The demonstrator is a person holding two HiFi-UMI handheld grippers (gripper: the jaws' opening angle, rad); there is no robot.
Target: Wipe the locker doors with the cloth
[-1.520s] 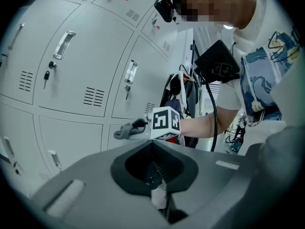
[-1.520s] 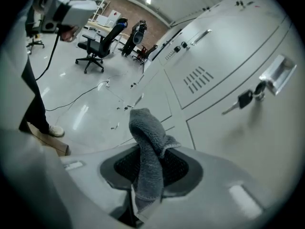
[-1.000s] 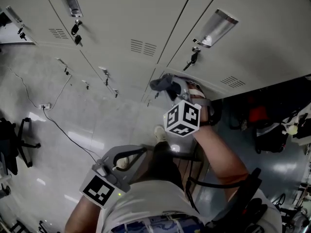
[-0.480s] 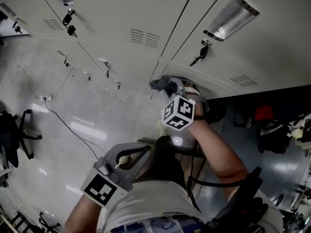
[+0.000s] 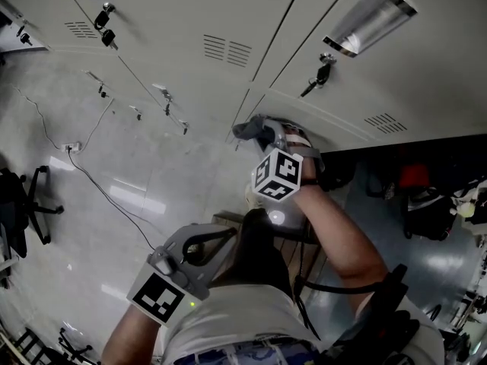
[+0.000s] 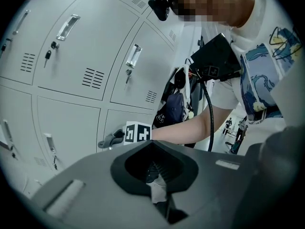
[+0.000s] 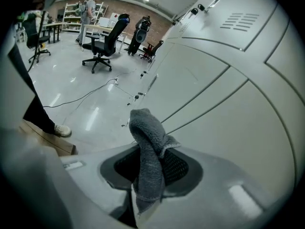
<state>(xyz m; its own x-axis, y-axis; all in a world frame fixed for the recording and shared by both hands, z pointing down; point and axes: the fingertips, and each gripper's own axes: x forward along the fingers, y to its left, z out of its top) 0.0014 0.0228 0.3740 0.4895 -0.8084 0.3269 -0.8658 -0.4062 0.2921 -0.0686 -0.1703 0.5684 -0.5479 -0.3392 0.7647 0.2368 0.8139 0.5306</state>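
Observation:
My right gripper (image 5: 265, 137) is shut on a grey cloth (image 5: 249, 130) and holds it against a lower pale locker door (image 5: 319, 21). In the right gripper view the cloth (image 7: 147, 151) stands folded between the jaws of this gripper (image 7: 150, 178), close to the door (image 7: 228, 142). My left gripper (image 5: 199, 243) hangs low by my body, away from the lockers, and looks shut with nothing held. In the left gripper view its jaws meet (image 6: 155, 178), and the right gripper's marker cube (image 6: 137, 132) and the cloth (image 6: 109, 140) show at the lockers (image 6: 71, 46).
Keys hang in the locks (image 5: 323, 73) under metal handles (image 5: 370, 17). A cable (image 5: 99, 200) crosses the shiny floor and an office chair (image 5: 19, 204) stands at the left. Dark bags (image 5: 422, 204) sit at the right. My foot rests on a wooden box (image 7: 47, 140).
The right gripper has slid the cloth a little down the lower door, away from the key lock. The left gripper has stayed where it was.

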